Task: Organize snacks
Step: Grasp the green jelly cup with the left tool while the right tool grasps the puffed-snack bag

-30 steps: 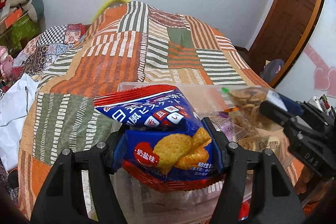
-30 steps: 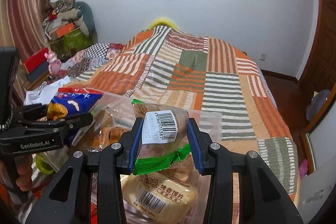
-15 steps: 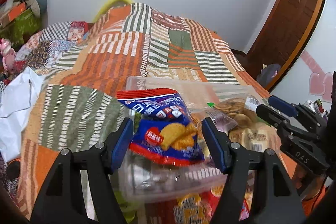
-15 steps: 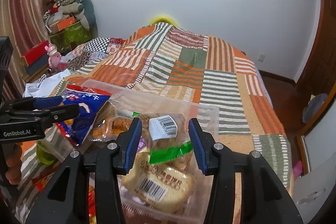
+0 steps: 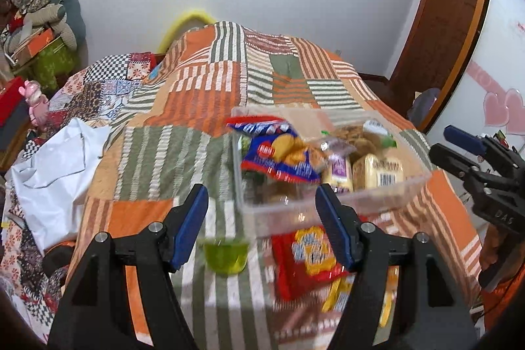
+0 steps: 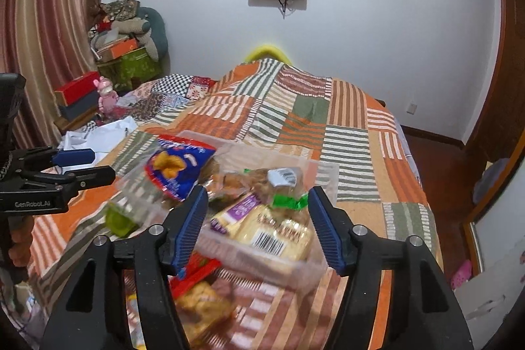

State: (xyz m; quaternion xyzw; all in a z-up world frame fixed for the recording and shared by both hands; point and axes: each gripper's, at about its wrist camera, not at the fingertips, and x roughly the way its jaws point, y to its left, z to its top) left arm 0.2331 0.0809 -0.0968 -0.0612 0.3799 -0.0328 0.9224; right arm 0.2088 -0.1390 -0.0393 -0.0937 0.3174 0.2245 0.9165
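A clear plastic bin (image 5: pixel 331 212) (image 6: pixel 328 176) sits on the bed. In it lie a blue cracker bag (image 5: pixel 282 156) (image 6: pixel 174 169), a green-sealed cookie packet (image 6: pixel 279 186) (image 5: pixel 361 136), a yellow biscuit packet (image 5: pixel 377 173) (image 6: pixel 279 232) and a purple-labelled packet (image 5: pixel 338 169). My left gripper (image 5: pixel 262 222) is open and empty, near the bin's front left corner. My right gripper (image 6: pixel 257 225) is open and empty, near the bin's front edge. On the quilt in front of the bin lie a red snack bag (image 5: pixel 308 258), a green jelly cup (image 5: pixel 226 255) (image 6: pixel 119 220) and a yellow-brown packet (image 6: pixel 200 307).
The bed has an orange and green striped patchwork quilt (image 5: pixel 210 87) (image 6: pixel 328 120). White cloth (image 5: pixel 55 166) lies at its left edge. Boxes and stuffed toys (image 6: pixel 128 38) pile against the left wall. A wooden door (image 5: pixel 443 22) stands at right.
Both grippers opened and let go: the blue cracker bag and the green-sealed cookie packet now lie in the bin. Both grippers pulled back and up from the bin.
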